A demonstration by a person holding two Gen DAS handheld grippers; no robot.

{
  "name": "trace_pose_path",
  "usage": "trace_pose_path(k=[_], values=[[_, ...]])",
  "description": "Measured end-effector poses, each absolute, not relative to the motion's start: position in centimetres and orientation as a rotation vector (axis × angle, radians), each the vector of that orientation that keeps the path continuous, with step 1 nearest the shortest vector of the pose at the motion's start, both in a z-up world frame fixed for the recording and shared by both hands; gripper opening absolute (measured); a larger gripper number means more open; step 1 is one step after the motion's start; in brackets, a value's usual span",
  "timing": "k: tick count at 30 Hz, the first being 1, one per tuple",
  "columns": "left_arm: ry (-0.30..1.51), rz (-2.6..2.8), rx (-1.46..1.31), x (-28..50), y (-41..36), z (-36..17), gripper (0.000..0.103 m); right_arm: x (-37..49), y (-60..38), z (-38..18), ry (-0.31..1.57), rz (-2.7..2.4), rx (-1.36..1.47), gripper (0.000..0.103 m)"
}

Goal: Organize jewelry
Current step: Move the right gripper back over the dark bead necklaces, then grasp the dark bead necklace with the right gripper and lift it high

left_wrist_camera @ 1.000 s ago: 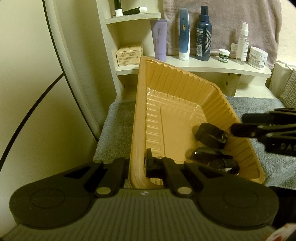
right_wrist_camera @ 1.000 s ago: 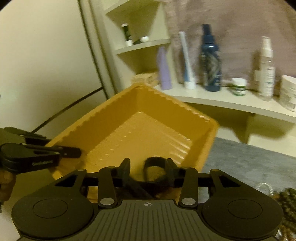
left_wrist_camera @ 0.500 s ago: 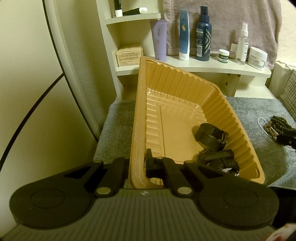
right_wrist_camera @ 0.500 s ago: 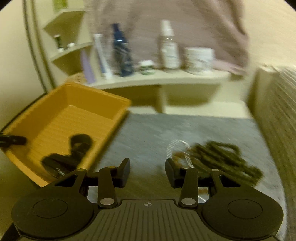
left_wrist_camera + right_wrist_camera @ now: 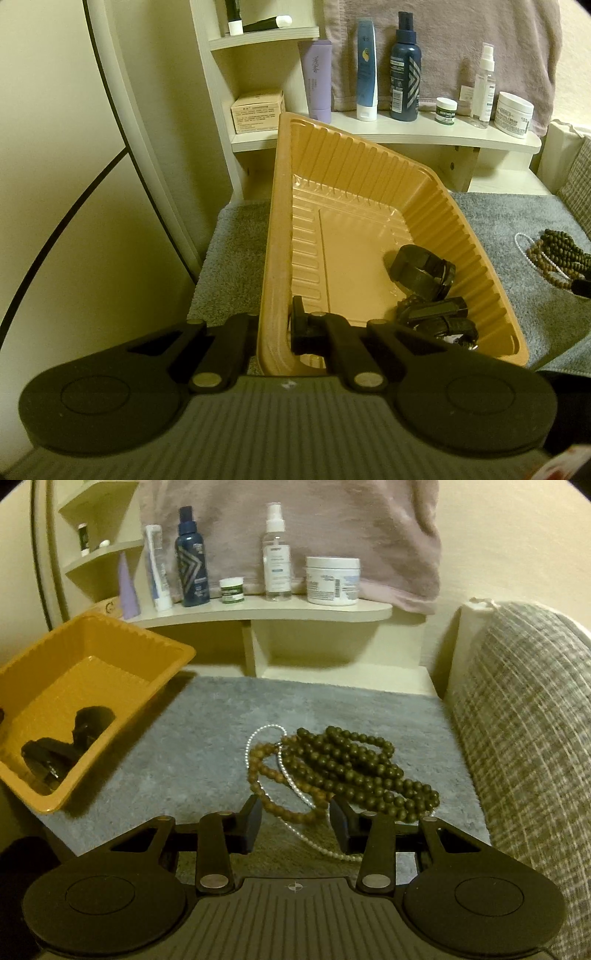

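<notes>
Left gripper [image 5: 275, 328]: clamped tight on near wall of orange tray [image 5: 275, 236], one finger outside, one inside; tray tipped up on this side, far corner raised toward shelf.

Right gripper [image 5: 295, 821]: jaws apart, nothing pinched; poised low over near edge of bead pile, a loop of brown beads and a run of the pearl strand lying in the gap between the fingers, whether touching the pads cannot be told.

Tray contents: black watches [image 5: 430, 291], bunched in lower right corner against the ribbed wall; rest of floor bare.

Bead pile, on grey mat [image 5: 192, 746], well apart from tray and to its right:
- dark green beads [image 5: 354, 764], several loops heaped, largest item
- brown beads [image 5: 269, 775], smaller loop, left side of heap, partly under green ones
- pearl strand [image 5: 258, 738], thin white, threaded under and around the others.

Behind mat: cream shelf [image 5: 258, 611] carrying dark blue bottle [image 5: 192, 561], clear spray bottle [image 5: 276, 557], white jar [image 5: 332, 579], small green-labelled pot [image 5: 231, 590], white tube, lilac tube. Mauve towel [image 5: 369, 528] hanging behind. Checked cushion [image 5: 524, 720] along right edge of mat.
</notes>
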State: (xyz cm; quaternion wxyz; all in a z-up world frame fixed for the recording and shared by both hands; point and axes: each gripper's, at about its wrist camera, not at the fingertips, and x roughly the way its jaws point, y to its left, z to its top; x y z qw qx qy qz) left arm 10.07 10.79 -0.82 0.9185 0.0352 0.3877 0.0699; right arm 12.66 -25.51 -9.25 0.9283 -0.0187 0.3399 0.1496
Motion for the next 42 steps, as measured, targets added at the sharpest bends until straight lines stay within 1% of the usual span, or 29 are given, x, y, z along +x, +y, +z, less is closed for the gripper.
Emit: trace_pose_path(k=[7, 10, 17, 20, 23, 27, 28, 29, 31, 32, 37, 42], values=[[0.797, 0.143, 0.072, 10.0, 10.8, -0.8, 0.003, 14.0, -25.2, -9.0, 0.66, 0.257, -0.116, 0.042], [0.797, 0.144, 0.072, 10.1, 10.8, -0.8, 0.003, 15.1, -25.6, -9.2, 0.659, 0.232, -0.159, 0.04], [0.797, 0.144, 0.072, 10.0, 10.8, -0.8, 0.003, 17.0, -25.7, -10.0, 0.703, 0.261, -0.294, 0.026], [0.797, 0.144, 0.073, 10.0, 10.8, -0.8, 0.003, 17.5, -25.3, -10.3, 0.72, 0.288, -0.375, 0.024], [0.798, 0.142, 0.075, 10.1, 10.8, -0.9, 0.003, 17.6, -24.3, -10.8, 0.717, 0.329, -0.54, 0.023], [0.797, 0.143, 0.072, 10.1, 10.9, -0.8, 0.003, 17.8, -23.7, -11.7, 0.725, 0.378, -0.668, 0.023], [0.797, 0.144, 0.073, 10.1, 10.8, -0.9, 0.003, 17.8, -23.6, -11.9, 0.719, 0.387, -0.698, 0.022], [0.797, 0.144, 0.072, 10.1, 10.8, -0.9, 0.003, 17.7, -23.5, -12.0, 0.717, 0.392, -0.715, 0.016], [0.797, 0.144, 0.072, 10.0, 10.8, -0.9, 0.003, 17.6, -23.5, -11.9, 0.718, 0.393, -0.729, 0.011], [0.796, 0.144, 0.073, 10.0, 10.8, -0.9, 0.003, 17.4, -23.3, -11.7, 0.71, 0.39, -0.737, 0.007], [0.795, 0.142, 0.074, 10.0, 10.8, -0.8, 0.003, 16.1, -24.1, -9.4, 0.642, 0.355, -0.719, 0.007], [0.795, 0.141, 0.076, 10.0, 10.8, -0.8, 0.003, 15.3, -25.1, -5.2, 0.527, 0.304, -0.698, 0.007]])
